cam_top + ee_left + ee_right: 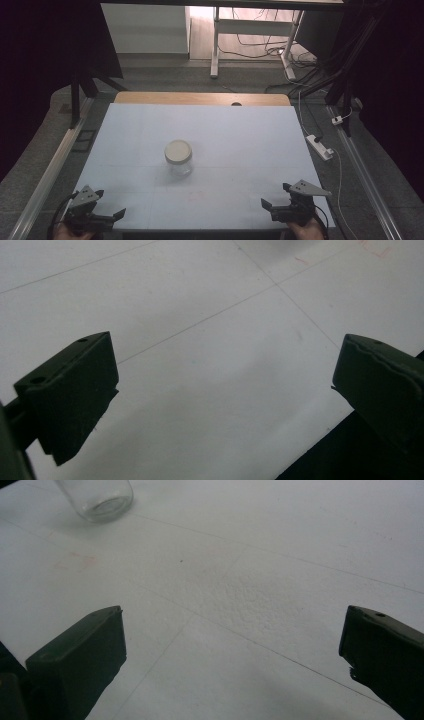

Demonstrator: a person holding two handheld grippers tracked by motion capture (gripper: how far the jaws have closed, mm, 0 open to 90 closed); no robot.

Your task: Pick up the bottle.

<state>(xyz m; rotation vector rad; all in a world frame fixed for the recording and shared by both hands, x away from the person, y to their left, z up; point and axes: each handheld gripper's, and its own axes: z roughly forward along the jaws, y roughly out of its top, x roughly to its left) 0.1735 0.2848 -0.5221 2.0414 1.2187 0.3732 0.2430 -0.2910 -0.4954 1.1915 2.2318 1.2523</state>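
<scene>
We see a clear glass jar [178, 159] with a cream lid [178, 151] standing upright near the middle of the white table [240, 140]. Our left gripper [111, 204] and right gripper [275, 196] rest at the near corners, well apart from the jar, jaws spread wide and holding nothing

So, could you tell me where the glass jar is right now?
In the high view, the glass jar stands upright near the middle of the white table, ahead of and between both grippers, touching neither.
</scene>
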